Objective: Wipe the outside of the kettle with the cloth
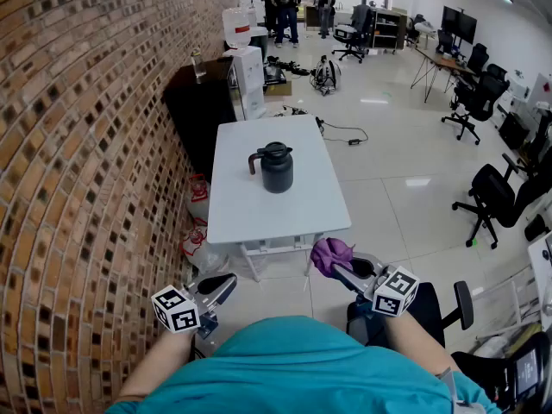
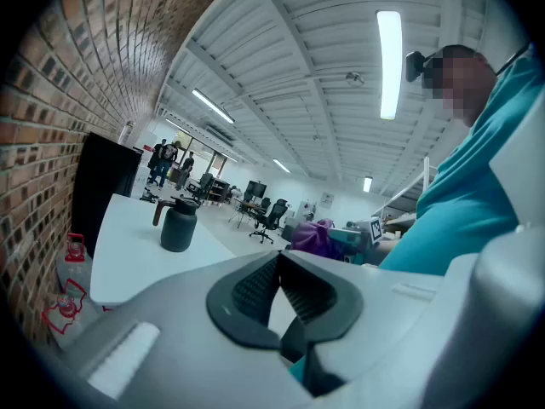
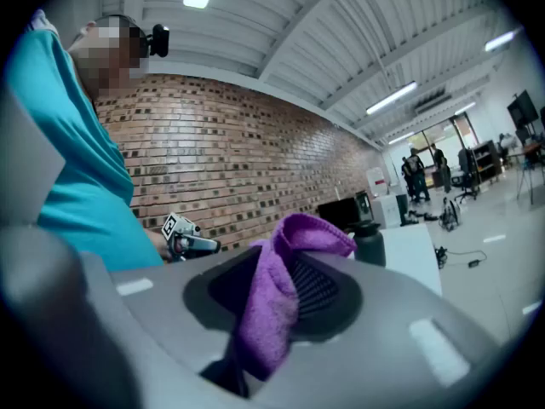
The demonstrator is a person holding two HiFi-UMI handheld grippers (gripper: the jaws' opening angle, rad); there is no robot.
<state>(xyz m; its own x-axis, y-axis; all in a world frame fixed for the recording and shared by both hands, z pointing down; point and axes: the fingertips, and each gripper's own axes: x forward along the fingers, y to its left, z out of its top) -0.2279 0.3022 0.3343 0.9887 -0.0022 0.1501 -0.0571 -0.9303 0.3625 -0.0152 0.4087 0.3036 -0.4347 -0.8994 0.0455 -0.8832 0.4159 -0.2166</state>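
We see the kettle (image 1: 277,167) standing upright near the middle of the white table (image 1: 259,218), its handle turned toward the brick wall (image 1: 78,145). Nothing else is on the table top.

Both hands are low and close to the body, well short of the table's near edge. The left tongs (image 1: 226,281) are pressed together with nothing between them. The right tongs (image 1: 338,270) are pinching the purple cloth (image 1: 330,253). The cloth bunches up above the pads, and a fold hangs down between them. Cloth and kettle are well apart.

Beyond the table stands a dark cabinet (image 1: 200,102), with what looks like a water dispenser (image 1: 241,59) beside it, though it is too small for us to be sure. Office chairs (image 1: 496,197) stand on the floor to the right, and several people (image 1: 293,3) stand at the far end of the room.
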